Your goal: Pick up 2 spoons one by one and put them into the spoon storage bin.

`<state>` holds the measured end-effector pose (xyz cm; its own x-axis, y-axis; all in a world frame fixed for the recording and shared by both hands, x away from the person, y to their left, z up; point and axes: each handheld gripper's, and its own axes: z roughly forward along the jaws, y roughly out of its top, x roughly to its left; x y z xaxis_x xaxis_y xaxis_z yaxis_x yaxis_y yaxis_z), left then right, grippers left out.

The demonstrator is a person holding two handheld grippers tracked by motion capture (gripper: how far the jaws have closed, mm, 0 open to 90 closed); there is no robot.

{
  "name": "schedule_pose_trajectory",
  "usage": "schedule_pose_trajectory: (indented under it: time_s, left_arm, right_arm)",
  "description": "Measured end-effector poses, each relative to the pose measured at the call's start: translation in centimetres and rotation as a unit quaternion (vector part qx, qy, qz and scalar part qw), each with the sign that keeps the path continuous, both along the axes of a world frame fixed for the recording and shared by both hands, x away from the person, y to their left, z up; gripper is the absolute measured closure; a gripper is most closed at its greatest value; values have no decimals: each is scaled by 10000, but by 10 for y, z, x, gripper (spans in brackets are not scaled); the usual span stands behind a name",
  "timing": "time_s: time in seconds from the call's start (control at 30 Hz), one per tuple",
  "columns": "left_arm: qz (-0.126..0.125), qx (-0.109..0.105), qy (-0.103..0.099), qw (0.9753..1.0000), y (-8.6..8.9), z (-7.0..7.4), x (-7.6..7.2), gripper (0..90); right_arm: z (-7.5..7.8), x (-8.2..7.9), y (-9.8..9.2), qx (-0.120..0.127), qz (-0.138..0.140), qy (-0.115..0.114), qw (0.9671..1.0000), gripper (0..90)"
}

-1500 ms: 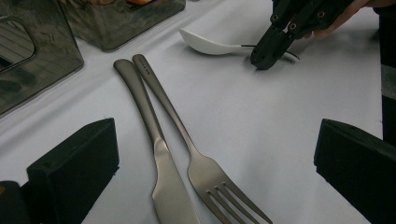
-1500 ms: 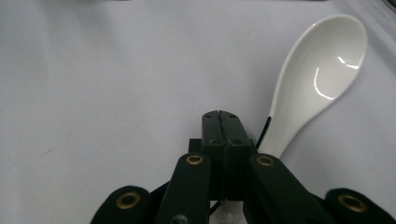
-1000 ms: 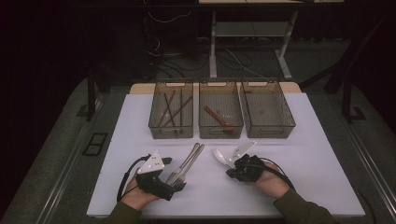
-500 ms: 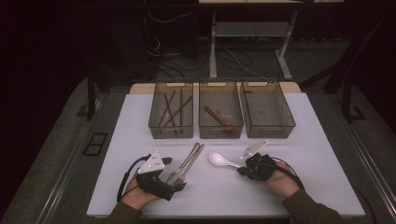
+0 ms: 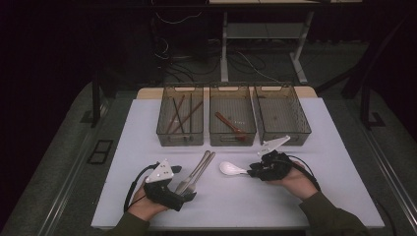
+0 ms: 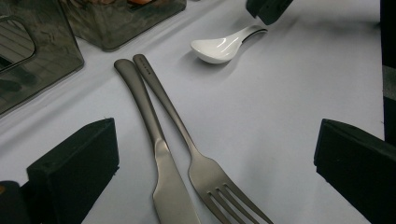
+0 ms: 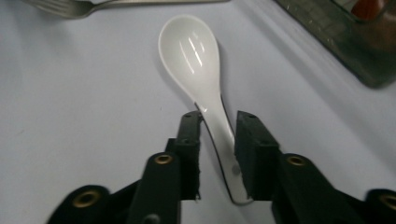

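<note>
A white ceramic spoon (image 5: 231,168) (image 7: 191,51) lies on the white table, bowl to the left. My right gripper (image 5: 253,172) (image 7: 218,140) is closed around the end of its handle, one jaw on each side. Left of the spoon, a steel knife (image 5: 188,179) (image 6: 159,158) and a steel fork (image 5: 200,169) (image 6: 205,172) lie side by side, handles pointing away. My left gripper (image 5: 189,195) (image 6: 212,163) stands open over their blade and tines, jaws wide apart and touching neither. The spoon (image 6: 219,44) also appears far off in the left gripper view.
Three smoky clear trays stand in a row behind the cutlery. The left tray (image 5: 162,125) holds brown chopsticks, the middle tray (image 5: 212,123) a red-brown spoon, and the right tray (image 5: 305,125) looks bare. The table's front edge (image 5: 236,226) runs just below both hands.
My right gripper has slid right along the spoon, from over its handle to the handle's end. The spoon stays on the table. The left gripper has not moved.
</note>
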<state>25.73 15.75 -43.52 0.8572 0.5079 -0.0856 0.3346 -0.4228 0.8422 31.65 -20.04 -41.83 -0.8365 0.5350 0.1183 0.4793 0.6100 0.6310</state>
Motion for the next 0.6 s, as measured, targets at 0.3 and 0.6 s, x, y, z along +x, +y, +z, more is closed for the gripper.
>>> schedule_pose_trajectory:
  time_s: [0.3,0.6]
  left_arm:
    - [-10,17,6,10000,0,0,0,0]
    - [4,-20,-4,10000,1,-1,0,0]
  right_arm:
    - [1,27,25,209,11,58,9998,543]
    - [-11,37,48,189,120,104,9997,525]
